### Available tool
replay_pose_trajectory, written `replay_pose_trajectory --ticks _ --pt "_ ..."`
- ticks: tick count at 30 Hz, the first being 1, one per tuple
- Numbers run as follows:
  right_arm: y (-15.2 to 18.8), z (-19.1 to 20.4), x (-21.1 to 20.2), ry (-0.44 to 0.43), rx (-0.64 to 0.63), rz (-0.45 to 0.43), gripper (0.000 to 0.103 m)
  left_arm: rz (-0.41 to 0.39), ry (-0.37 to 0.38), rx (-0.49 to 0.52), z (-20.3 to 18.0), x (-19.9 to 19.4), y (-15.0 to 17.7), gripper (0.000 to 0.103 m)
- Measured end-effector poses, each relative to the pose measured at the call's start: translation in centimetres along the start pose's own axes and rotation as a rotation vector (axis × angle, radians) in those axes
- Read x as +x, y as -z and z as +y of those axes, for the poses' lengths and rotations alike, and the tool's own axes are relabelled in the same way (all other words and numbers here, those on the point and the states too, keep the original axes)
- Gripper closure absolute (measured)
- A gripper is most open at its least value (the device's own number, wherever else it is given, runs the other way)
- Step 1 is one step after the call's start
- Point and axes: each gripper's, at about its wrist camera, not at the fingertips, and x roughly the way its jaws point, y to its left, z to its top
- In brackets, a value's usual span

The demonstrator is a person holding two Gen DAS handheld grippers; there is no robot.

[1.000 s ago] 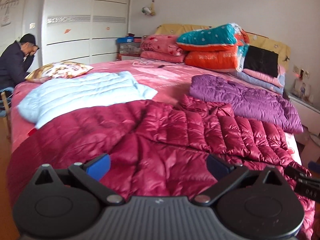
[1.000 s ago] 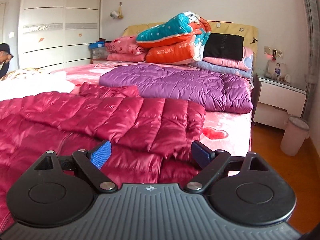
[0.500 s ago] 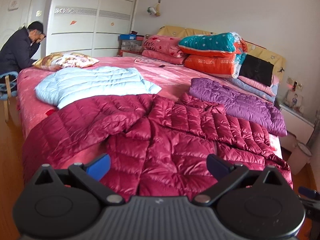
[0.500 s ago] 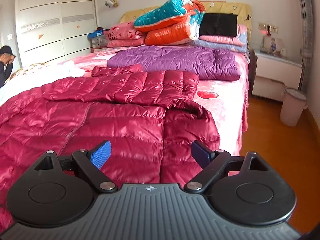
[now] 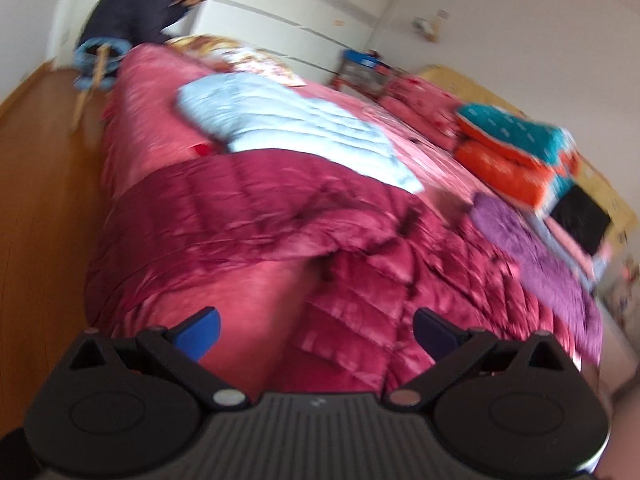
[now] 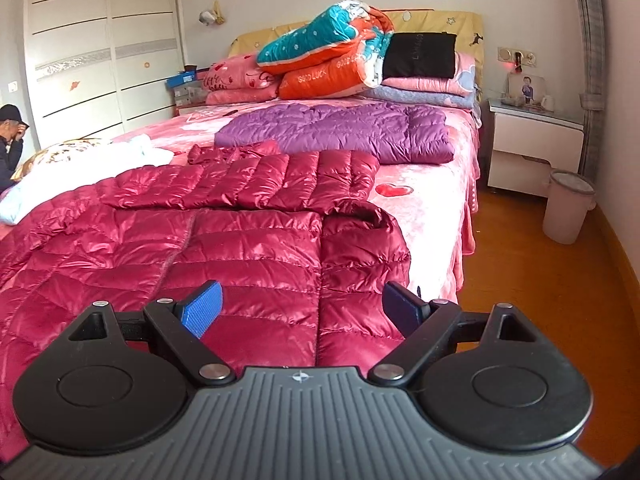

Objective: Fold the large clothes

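Our right gripper (image 6: pixel 302 306) hovers low over the near end of a red down jacket (image 6: pixel 248 248), its two blue-padded jaws spread wide with nothing between them. Our left gripper (image 5: pixel 316 330) is also spread apart and empty; its view is tilted and blurred, so fine detail there is hard to make out.

The red down jacket lies spread across the foot of a bed covered in pink bedding (image 6: pixel 432 200). One sleeve (image 6: pixel 280 180) is laid across the upper body of the jacket, and the near hem hangs toward us over the bed's edge. Beyond it lies a purple jacket (image 6: pixel 340 132), with a pale blue jacket (image 5: pixel 288 128) off to the left. Folded quilts (image 6: pixel 332 56) are stacked at the headboard. A person in dark clothing (image 5: pixel 140 8) sits at the far left corner of the bed.

We judge the fold to be barely begun, with neither gripper holding cloth yet.

The risks ahead come from the fabric. It looks glossy and puffy, so a shallow pinch may slip free, or catch only the top layer and leave the layer beneath behind. The overhanging hem could drag the jacket off the bed if we lift one side alone. Trapped air may spring any fold back open. The tilted left view may also throw off our aim.
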Motion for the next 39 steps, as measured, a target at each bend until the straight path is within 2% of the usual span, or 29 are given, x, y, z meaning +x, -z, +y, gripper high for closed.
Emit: replay_pose_trajectory --ticks 3,6,12,18,22,26,31,39 --pt "0.1 0.7 -0.3 0.003 -0.027 -0.001 0.000 0.000 -0.006 -0.125 1.9 0.8 -0.6 0.001" --pt "0.0 0.9 -0.3 0.003 -0.029 0.003 0.000 0.009 0.018 -0.269 3.8 2.0 -1.1 0.001" --pt "0.2 0.9 0.3 0.025 -0.021 0.035 0.000 0.033 0.172 -0.608 7.8 4.4 -1.7 0.001" --pt "0.3 1.0 1.1 0.035 -0.036 0.068 0.000 0.030 0.257 -0.905 11.0 6.7 -1.6 0.001" --pt "0.5 1.5 1.6 0.032 -0.071 0.093 0.000 0.017 0.252 -0.945 11.8 7.7 -2.0 0.001" --pt "0.7 2.0 2.0 0.021 -0.104 0.113 0.000 0.041 0.257 -1.009 12.4 8.7 -1.7 0.001" --pt "0.8 2.7 2.6 0.009 -0.150 0.131 0.000 0.041 0.247 -1.017 13.3 9.4 -1.6 0.001" --pt "0.8 3.4 3.4 0.005 -0.175 0.133 0.000 -0.007 0.202 -0.997 14.4 10.5 -3.0 0.001"
